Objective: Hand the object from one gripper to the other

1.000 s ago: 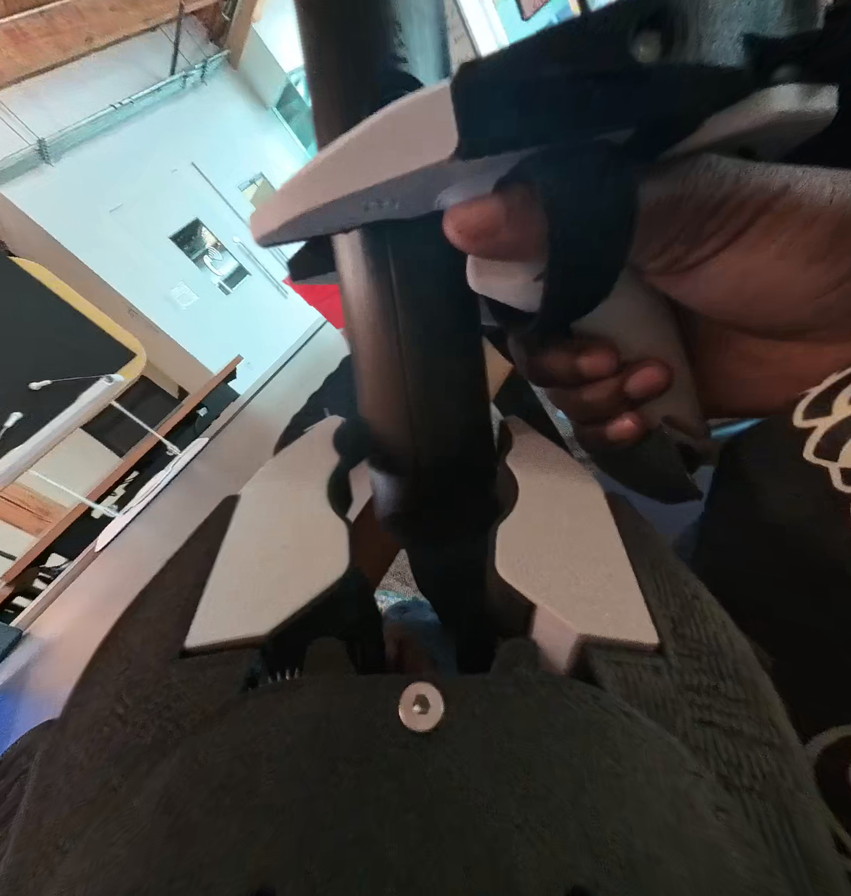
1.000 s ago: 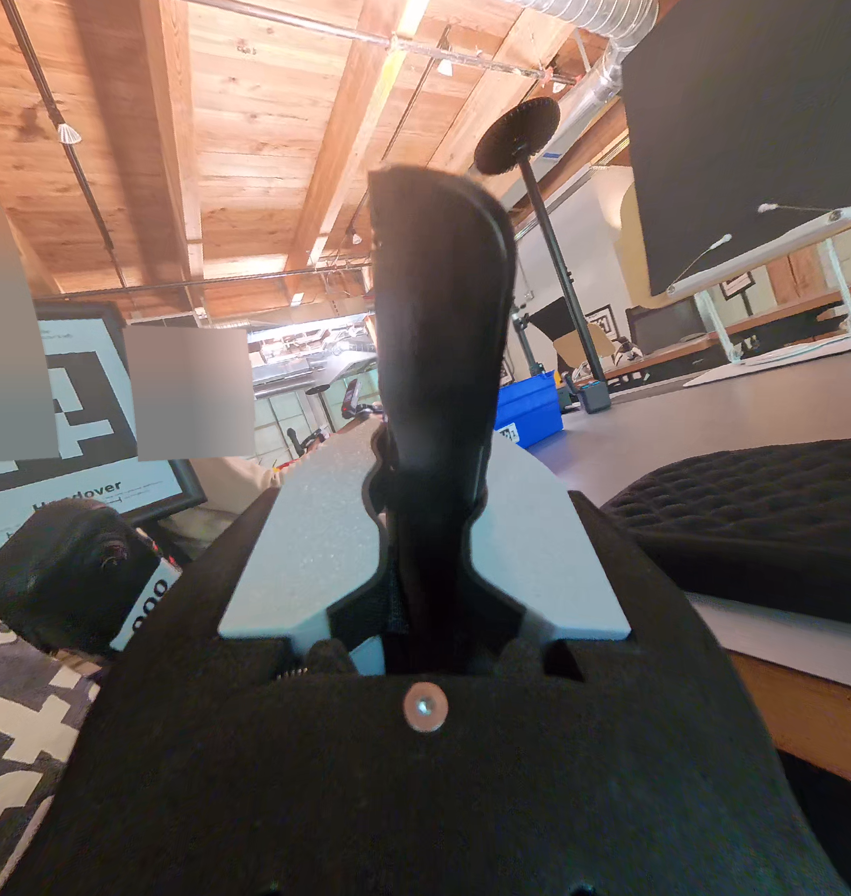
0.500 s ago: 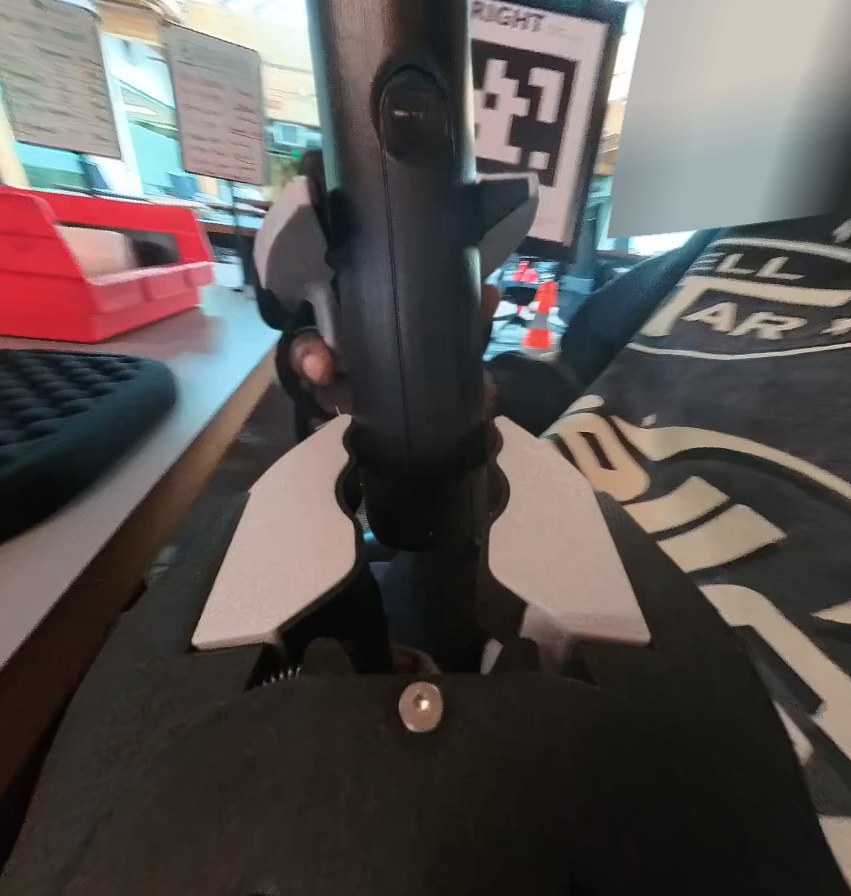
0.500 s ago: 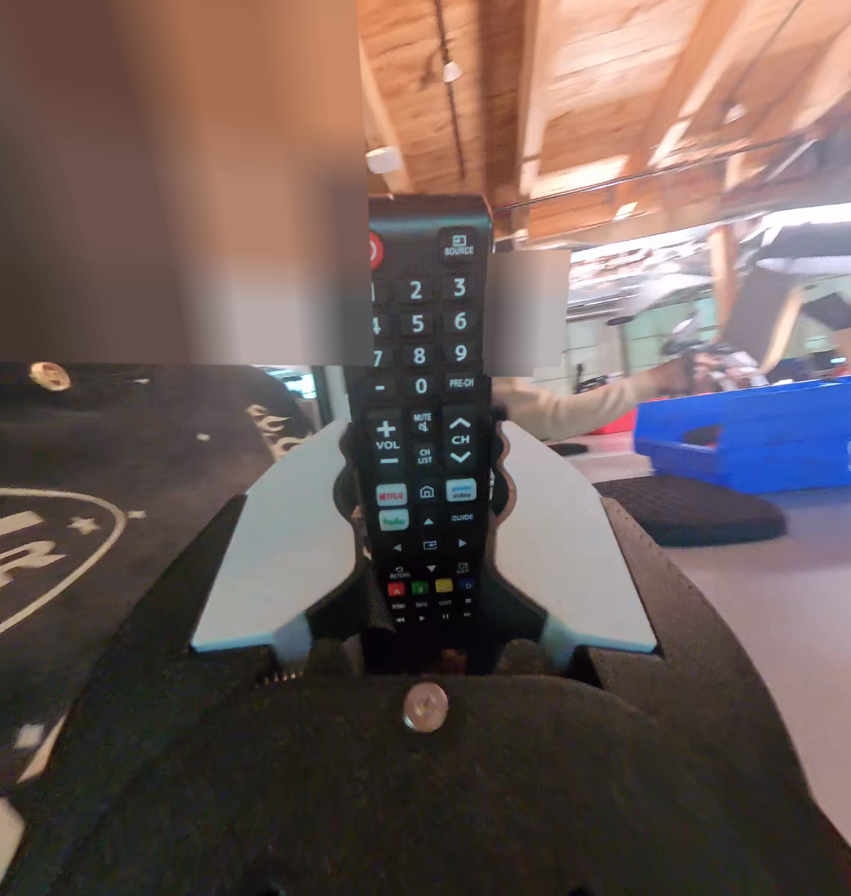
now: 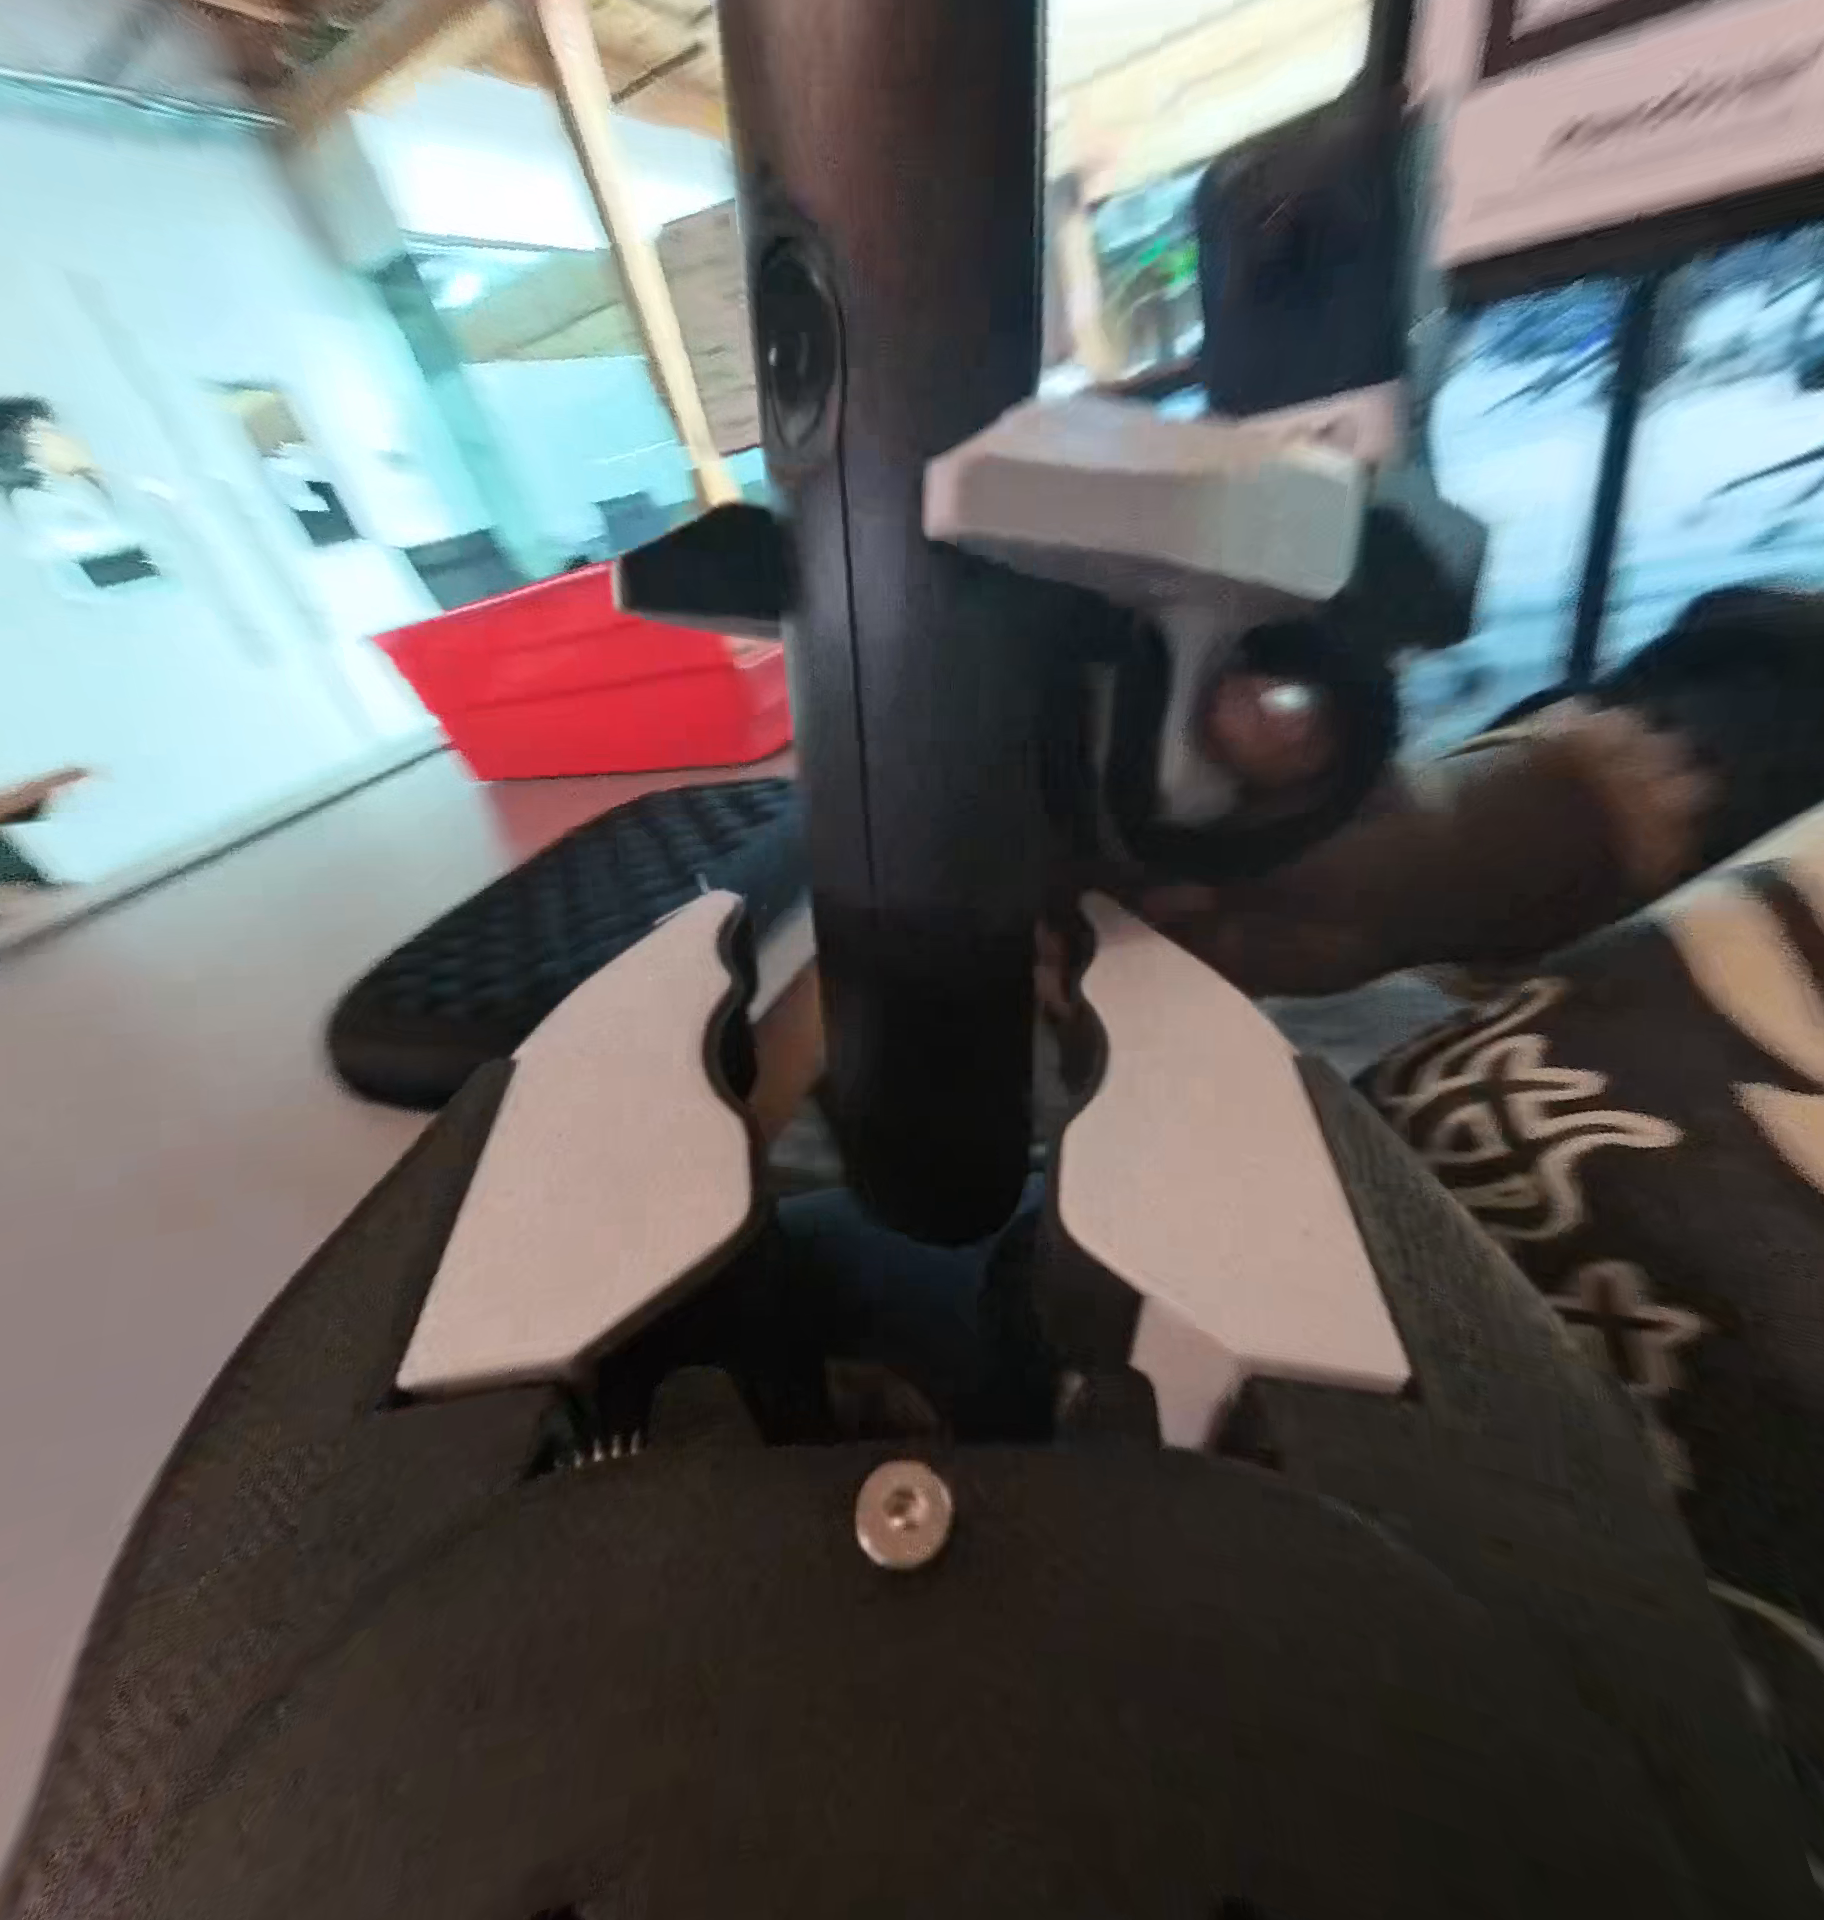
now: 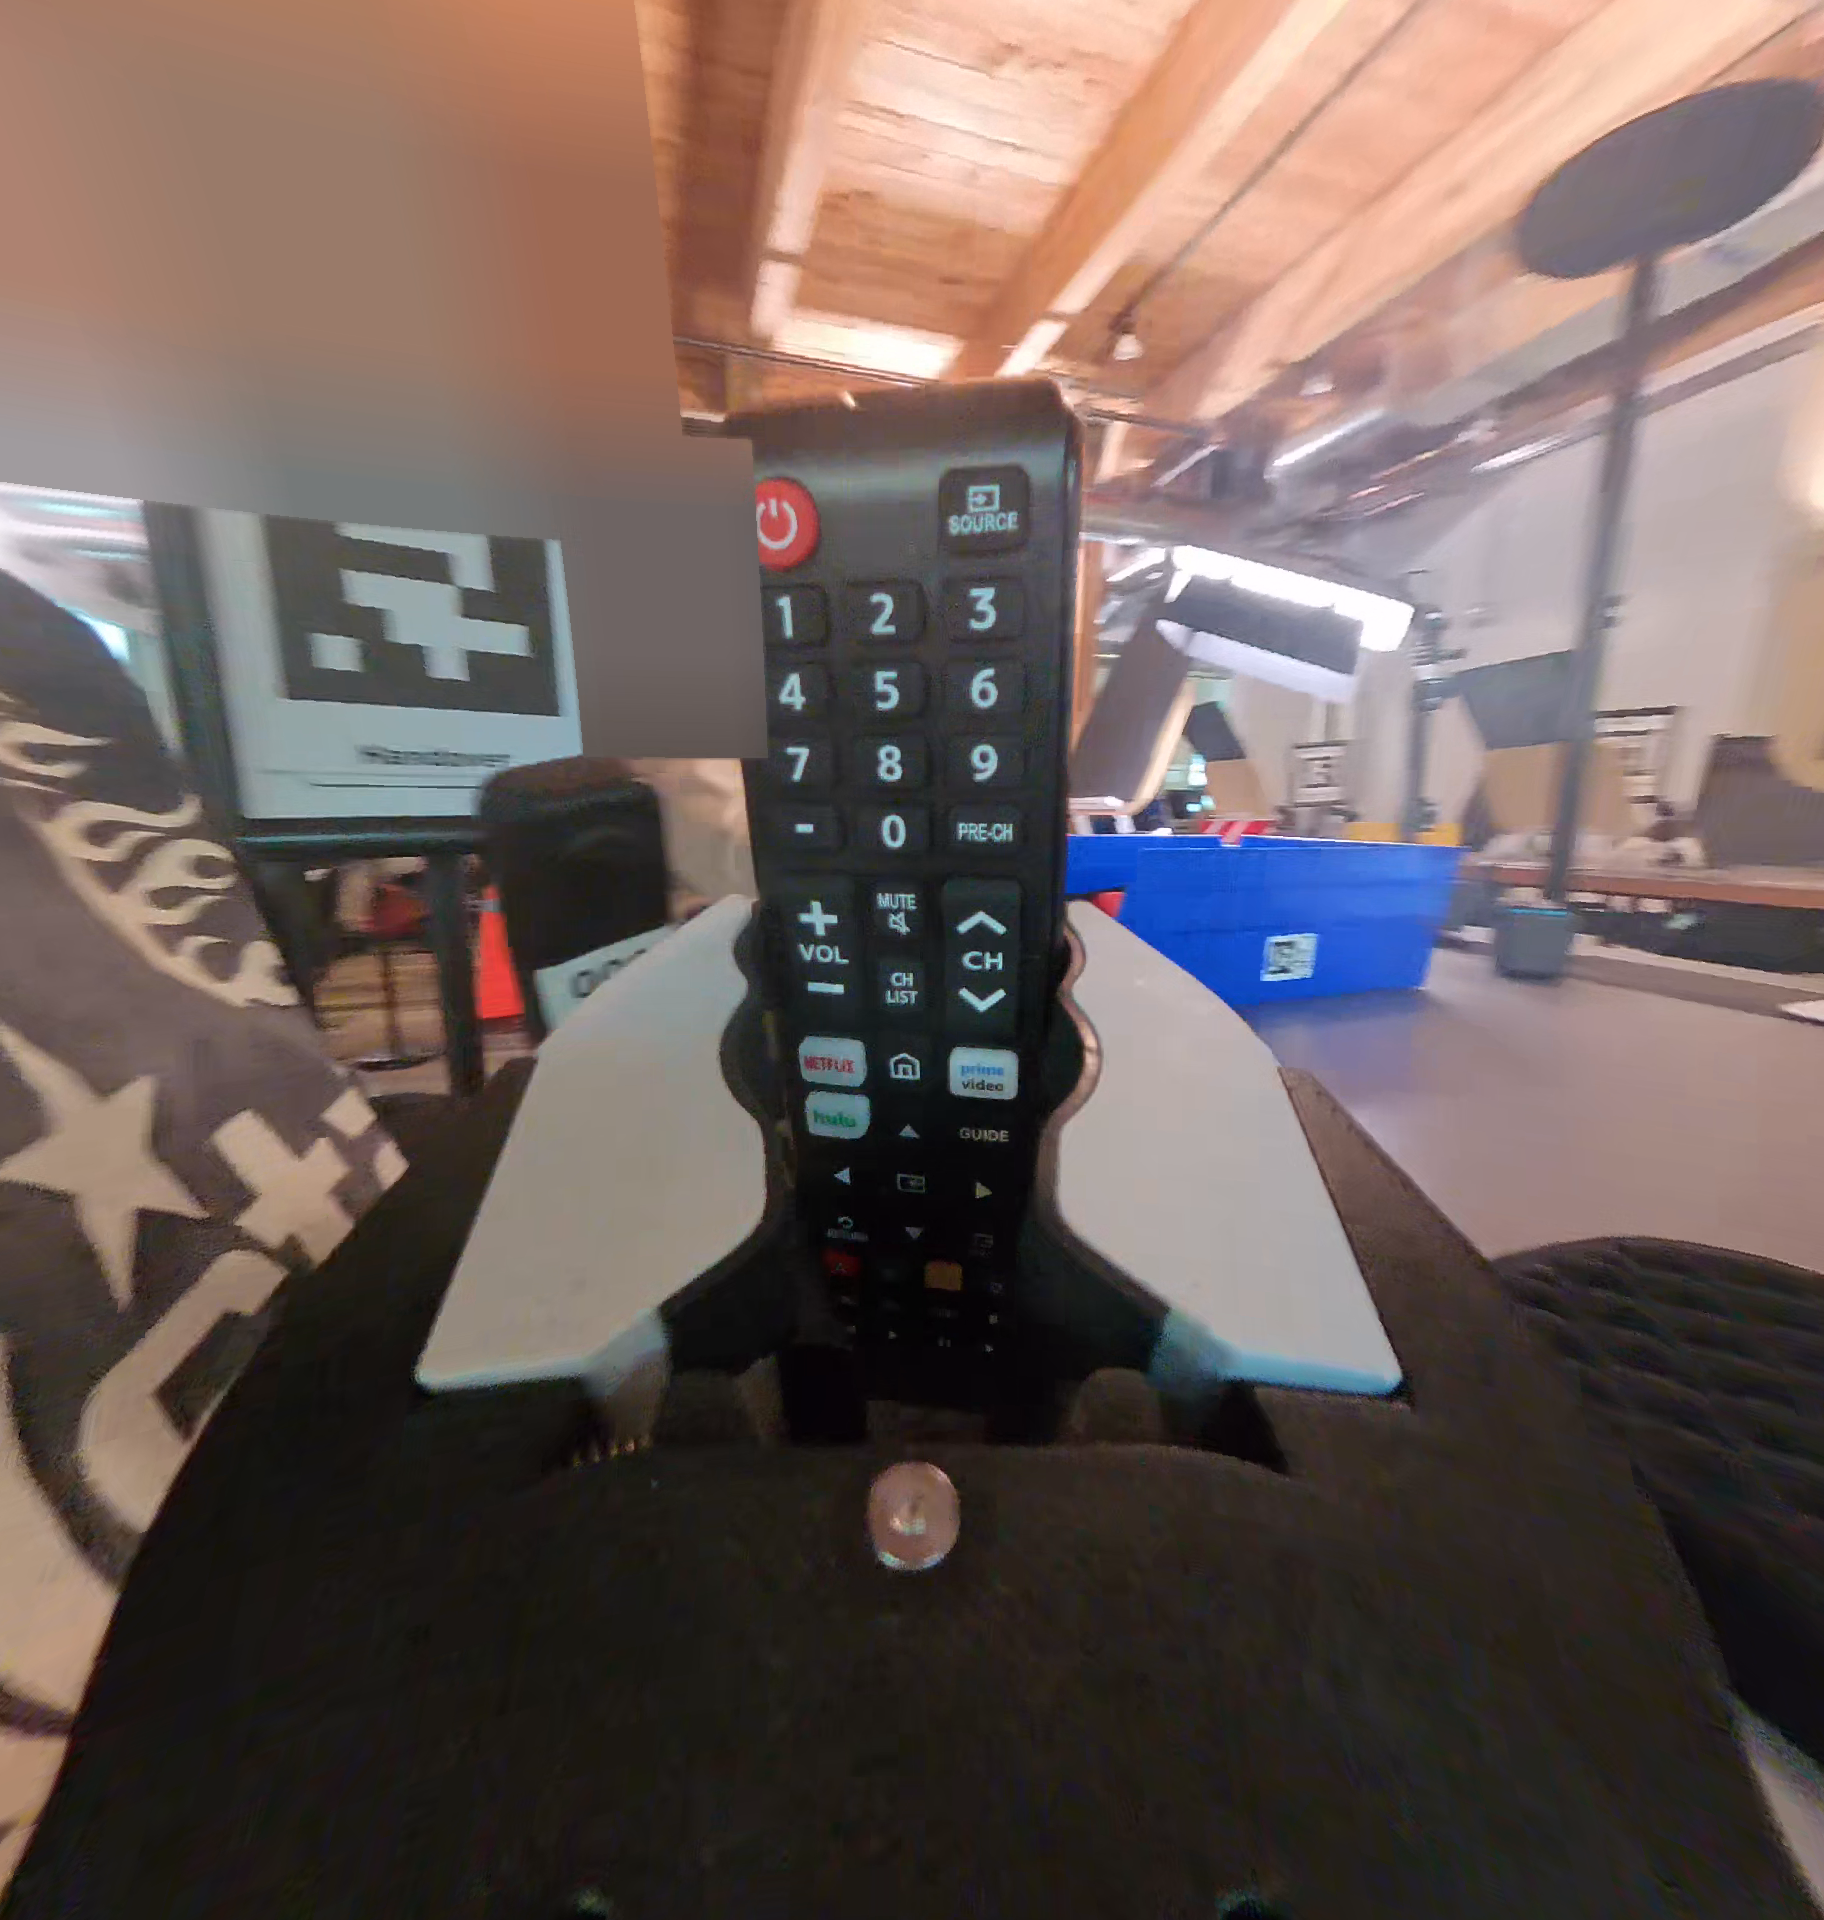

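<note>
A black TV remote [image 5: 918,727] stands upright between the fingers of my left gripper [image 5: 908,914], back side toward the camera. The left jaws are spread, with a narrow gap on each side of the remote, and its near end hangs free above the palm. Farther along the remote, my right gripper [image 5: 923,540] clamps it crosswise, held by a person's hand [image 5: 1272,727]. In the right wrist view the remote [image 6: 897,727] shows its button face. My right gripper [image 6: 908,914] is shut on its lower half, both fingers pressing its sides.
A grey table [image 5: 160,1091] carries a black quilted mat [image 5: 534,956] and a red bin [image 5: 596,686]. The right wrist view shows the mat [image 6: 1718,1403], a blue bin [image 6: 1282,914] and a framed marker board [image 6: 399,644]. The person's patterned shirt [image 5: 1614,1091] is close by.
My left jaws have opened off the remote, and its end now sits farther out from the left palm. My right gripper stays shut on it. Both views have swung round.
</note>
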Demonstrator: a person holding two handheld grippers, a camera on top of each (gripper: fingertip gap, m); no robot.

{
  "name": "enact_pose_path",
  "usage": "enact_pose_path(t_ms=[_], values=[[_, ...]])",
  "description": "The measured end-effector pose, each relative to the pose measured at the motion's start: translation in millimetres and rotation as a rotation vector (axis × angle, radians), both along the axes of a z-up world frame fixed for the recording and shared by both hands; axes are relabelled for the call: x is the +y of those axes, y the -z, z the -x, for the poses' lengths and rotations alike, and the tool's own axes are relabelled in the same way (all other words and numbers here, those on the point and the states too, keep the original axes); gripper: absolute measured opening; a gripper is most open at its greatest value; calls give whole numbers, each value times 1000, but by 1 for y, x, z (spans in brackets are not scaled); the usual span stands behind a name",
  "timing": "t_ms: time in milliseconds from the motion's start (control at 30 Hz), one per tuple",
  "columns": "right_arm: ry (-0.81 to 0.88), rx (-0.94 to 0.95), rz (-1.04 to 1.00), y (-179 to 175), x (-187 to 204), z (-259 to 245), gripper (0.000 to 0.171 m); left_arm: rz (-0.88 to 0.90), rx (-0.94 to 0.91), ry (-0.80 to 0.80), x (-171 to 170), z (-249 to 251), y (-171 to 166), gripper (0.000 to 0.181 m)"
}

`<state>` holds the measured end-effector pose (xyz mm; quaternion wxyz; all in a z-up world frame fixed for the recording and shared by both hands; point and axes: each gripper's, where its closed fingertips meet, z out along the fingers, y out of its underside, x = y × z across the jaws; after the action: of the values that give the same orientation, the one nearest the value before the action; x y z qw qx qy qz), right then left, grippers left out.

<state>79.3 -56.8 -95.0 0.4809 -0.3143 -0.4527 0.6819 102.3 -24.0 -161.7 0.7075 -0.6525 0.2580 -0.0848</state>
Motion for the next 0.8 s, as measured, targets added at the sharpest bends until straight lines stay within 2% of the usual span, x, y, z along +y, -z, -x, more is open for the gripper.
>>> enact_pose_path(t_ms=[67, 133, 200, 300, 400, 467, 533, 667, 800], values=[[79, -9, -3, 2, 4, 4, 52, -29, 74, -73, 3, 6, 3, 35], [124, -20, -15, 4, 6, 6, 52, 1, 43, -69, 4, 8, 5, 33], [129, -45, -17, 6, 7, 8, 50, 44, -30, 3, 2, 6, 5, 32], [-65, 14, -31, -1, -5, -3, 44, 122, -243, 291, -17, -15, -7, 32], [-333, -47, 109, -2, -12, -13, 45, 220, -370, 541, -38, -30, -13, 31], [-475, -88, 190, -1, -17, -18, 44, 272, -413, 614, -44, -35, -12, 31], [-557, -110, 216, 0, -22, -22, 27, 320, -415, 685, -51, -40, -10, 32], [-438, -109, 149, 2, -15, -17, 26, 296, -412, 577, -39, -31, -9, 32], [-76, -79, 66, 6, 11, -1, 25, 210, -357, 306, -13, -8, -6, 52]])
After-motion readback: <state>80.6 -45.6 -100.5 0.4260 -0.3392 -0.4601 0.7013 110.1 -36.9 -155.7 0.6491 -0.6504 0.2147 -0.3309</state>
